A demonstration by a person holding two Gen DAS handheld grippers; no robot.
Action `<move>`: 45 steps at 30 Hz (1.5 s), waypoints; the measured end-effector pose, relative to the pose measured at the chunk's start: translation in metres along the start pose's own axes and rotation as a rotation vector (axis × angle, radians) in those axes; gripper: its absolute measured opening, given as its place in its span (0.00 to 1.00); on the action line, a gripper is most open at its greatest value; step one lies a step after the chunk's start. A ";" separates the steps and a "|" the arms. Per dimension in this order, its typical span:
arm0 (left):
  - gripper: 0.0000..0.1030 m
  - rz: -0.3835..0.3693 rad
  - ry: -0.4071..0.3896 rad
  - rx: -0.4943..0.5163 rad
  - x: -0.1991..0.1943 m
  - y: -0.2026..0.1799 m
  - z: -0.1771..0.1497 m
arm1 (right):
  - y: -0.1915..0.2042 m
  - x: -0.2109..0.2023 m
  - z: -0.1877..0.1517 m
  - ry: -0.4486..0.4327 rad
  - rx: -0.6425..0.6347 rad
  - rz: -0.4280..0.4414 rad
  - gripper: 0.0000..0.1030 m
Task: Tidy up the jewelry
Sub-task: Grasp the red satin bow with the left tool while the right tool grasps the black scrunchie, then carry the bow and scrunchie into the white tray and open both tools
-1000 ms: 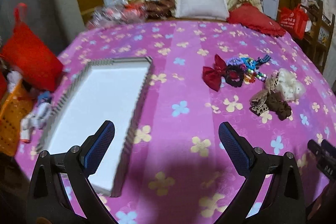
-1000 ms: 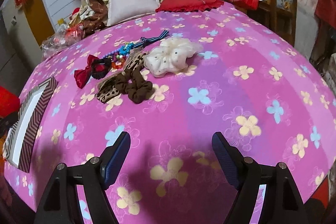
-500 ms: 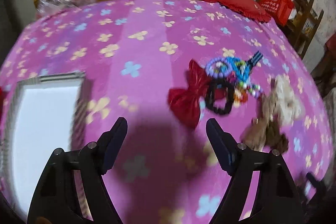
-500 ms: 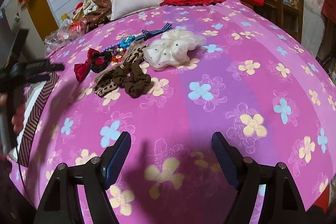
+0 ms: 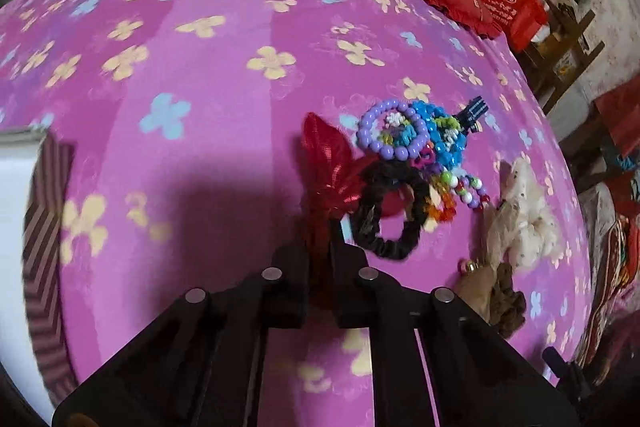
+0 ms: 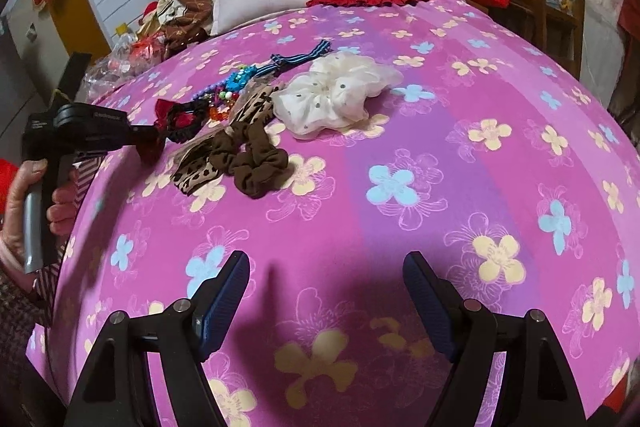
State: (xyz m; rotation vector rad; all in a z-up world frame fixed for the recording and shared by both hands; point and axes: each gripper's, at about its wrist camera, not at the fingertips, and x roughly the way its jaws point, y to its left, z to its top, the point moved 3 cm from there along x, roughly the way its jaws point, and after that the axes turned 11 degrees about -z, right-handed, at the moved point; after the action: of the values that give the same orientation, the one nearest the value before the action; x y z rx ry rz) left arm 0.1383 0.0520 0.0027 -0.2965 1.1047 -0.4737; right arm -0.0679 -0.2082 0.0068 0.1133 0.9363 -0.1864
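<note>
Left wrist view: the left tongs [image 5: 318, 247] are clamped on the red bow [image 5: 326, 167], which lies on the pink flowered bedspread [image 5: 200, 67] touching a black scrunchie [image 5: 390, 215] and a heap of beaded bracelets [image 5: 416, 139]. A striped box [image 5: 44, 227] sits at the left edge (its inside looks white).

Right wrist view: the right tongs [image 6: 326, 291] stand wide apart over bare bedspread, holding nothing. Beyond them lie a brown scrunchie [image 6: 256, 163] and a cream scrunchie [image 6: 336, 95], touching the jewelry heap.

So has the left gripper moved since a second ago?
Yes. The left gripper has travelled from the striped box rightward to the red bow and closed on it.
</note>
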 end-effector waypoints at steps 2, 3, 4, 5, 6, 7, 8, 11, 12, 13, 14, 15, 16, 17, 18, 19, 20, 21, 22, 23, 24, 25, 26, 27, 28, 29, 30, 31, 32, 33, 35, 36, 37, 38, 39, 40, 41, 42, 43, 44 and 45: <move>0.04 -0.013 -0.014 -0.001 -0.018 -0.004 -0.016 | 0.000 -0.002 0.000 -0.004 -0.001 0.008 0.75; 0.04 -0.012 -0.024 0.006 -0.029 -0.006 -0.026 | 0.001 -0.003 0.000 -0.004 -0.001 0.011 0.75; 0.04 -0.006 -0.035 0.017 -0.041 -0.009 -0.036 | 0.002 -0.003 0.001 -0.002 -0.001 0.016 0.75; 0.04 0.002 -0.047 0.029 -0.051 -0.012 -0.045 | 0.003 -0.004 0.003 -0.001 0.000 0.022 0.75; 0.04 0.009 -0.064 0.042 -0.063 -0.015 -0.056 | 0.004 -0.004 0.005 -0.002 -0.001 0.028 0.75; 0.04 0.013 -0.079 0.049 -0.072 -0.018 -0.064 | 0.006 -0.005 0.006 -0.005 -0.003 0.033 0.75; 0.04 0.022 -0.096 0.054 -0.080 -0.020 -0.071 | 0.010 -0.007 0.009 -0.006 -0.011 0.041 0.75; 0.04 0.078 -0.145 0.088 -0.098 -0.022 -0.086 | 0.025 -0.012 0.016 -0.007 -0.047 0.066 0.75; 0.04 0.085 -0.149 0.096 -0.099 -0.023 -0.086 | 0.031 -0.015 0.020 -0.007 -0.059 0.076 0.75; 0.04 0.085 -0.158 0.109 -0.103 -0.024 -0.087 | 0.036 -0.016 0.024 -0.006 -0.070 0.086 0.75; 0.04 0.083 -0.166 0.118 -0.105 -0.025 -0.086 | 0.040 -0.017 0.028 -0.004 -0.078 0.093 0.75; 0.04 0.080 -0.181 0.133 -0.109 -0.026 -0.085 | 0.047 -0.018 0.034 0.001 -0.089 0.101 0.75; 0.04 0.074 -0.189 0.144 -0.111 -0.027 -0.084 | 0.054 -0.019 0.041 0.006 -0.100 0.110 0.75; 0.04 0.062 -0.195 0.153 -0.114 -0.026 -0.082 | 0.062 -0.020 0.046 0.009 -0.109 0.117 0.75; 0.04 0.052 -0.202 0.166 -0.117 -0.025 -0.081 | 0.071 -0.018 0.054 0.012 -0.120 0.122 0.75; 0.04 0.050 -0.211 0.180 -0.121 -0.022 -0.079 | 0.081 -0.016 0.061 0.015 -0.128 0.125 0.73; 0.04 0.052 -0.220 0.193 -0.125 -0.021 -0.079 | 0.090 -0.013 0.067 0.019 -0.134 0.129 0.66; 0.04 0.056 -0.226 0.203 -0.129 -0.019 -0.078 | 0.100 -0.008 0.073 0.028 -0.144 0.134 0.59; 0.04 0.066 -0.234 0.216 -0.134 -0.014 -0.076 | 0.116 0.000 0.081 0.040 -0.162 0.135 0.56; 0.04 0.069 -0.239 0.221 -0.138 -0.010 -0.075 | 0.129 0.005 0.086 0.048 -0.177 0.138 0.52; 0.04 0.072 -0.250 0.218 -0.144 -0.002 -0.072 | 0.145 0.016 0.093 0.061 -0.198 0.142 0.51; 0.04 0.071 -0.259 0.206 -0.150 0.006 -0.070 | 0.158 0.024 0.100 0.068 -0.213 0.141 0.51; 0.04 0.070 -0.266 0.195 -0.153 0.014 -0.068 | 0.168 0.032 0.105 0.069 -0.224 0.136 0.51; 0.04 0.081 -0.276 0.182 -0.157 0.024 -0.065 | 0.180 0.042 0.111 0.069 -0.239 0.120 0.51; 0.04 0.099 -0.284 0.171 -0.159 0.032 -0.064 | 0.189 0.051 0.115 0.074 -0.249 0.107 0.51; 0.04 0.118 -0.290 0.153 -0.162 0.043 -0.061 | 0.198 0.060 0.118 0.086 -0.256 0.106 0.51; 0.04 0.122 -0.294 0.131 -0.164 0.053 -0.060 | 0.203 0.067 0.120 0.097 -0.262 0.107 0.51; 0.04 0.118 -0.300 0.105 -0.167 0.063 -0.058 | 0.211 0.076 0.122 0.110 -0.275 0.097 0.51; 0.04 0.118 -0.303 0.078 -0.169 0.073 -0.056 | 0.215 0.083 0.123 0.117 -0.283 0.084 0.51; 0.04 0.119 -0.305 0.048 -0.171 0.083 -0.054 | 0.218 0.090 0.124 0.125 -0.290 0.072 0.51; 0.04 0.133 -0.308 0.006 -0.175 0.101 -0.051 | 0.223 0.103 0.125 0.143 -0.290 0.058 0.51; 0.04 0.146 -0.310 -0.012 -0.177 0.109 -0.050 | 0.223 0.108 0.126 0.148 -0.286 0.054 0.51; 0.04 0.157 -0.312 -0.029 -0.180 0.116 -0.050 | 0.223 0.113 0.126 0.152 -0.283 0.046 0.50; 0.04 0.164 -0.315 -0.041 -0.183 0.121 -0.050 | 0.223 0.117 0.126 0.154 -0.282 0.033 0.42; 0.04 0.169 -0.318 -0.050 -0.185 0.124 -0.050 | 0.223 0.119 0.127 0.151 -0.284 0.014 0.37; 0.04 0.176 -0.324 -0.064 -0.188 0.130 -0.049 | 0.223 0.120 0.128 0.144 -0.288 0.001 0.25; 0.04 0.183 -0.329 -0.075 -0.191 0.135 -0.049 | 0.224 0.121 0.130 0.146 -0.291 -0.003 0.14; 0.04 0.191 -0.335 -0.087 -0.194 0.140 -0.049 | 0.224 0.121 0.132 0.161 -0.289 0.007 0.03; 0.04 0.201 -0.338 -0.095 -0.197 0.143 -0.049 | 0.223 0.121 0.134 0.172 -0.284 0.014 0.03; 0.04 0.211 -0.340 -0.101 -0.199 0.147 -0.049 | 0.223 0.119 0.136 0.164 -0.281 0.011 0.03; 0.04 0.237 -0.344 -0.106 -0.202 0.151 -0.049 | 0.223 0.114 0.138 0.149 -0.285 0.003 0.03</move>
State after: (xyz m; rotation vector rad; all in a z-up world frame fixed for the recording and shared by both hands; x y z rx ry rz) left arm 0.0529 0.2848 0.0711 -0.3217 0.8162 -0.1451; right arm 0.1534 -0.0270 -0.0006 -0.1361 1.1014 -0.0404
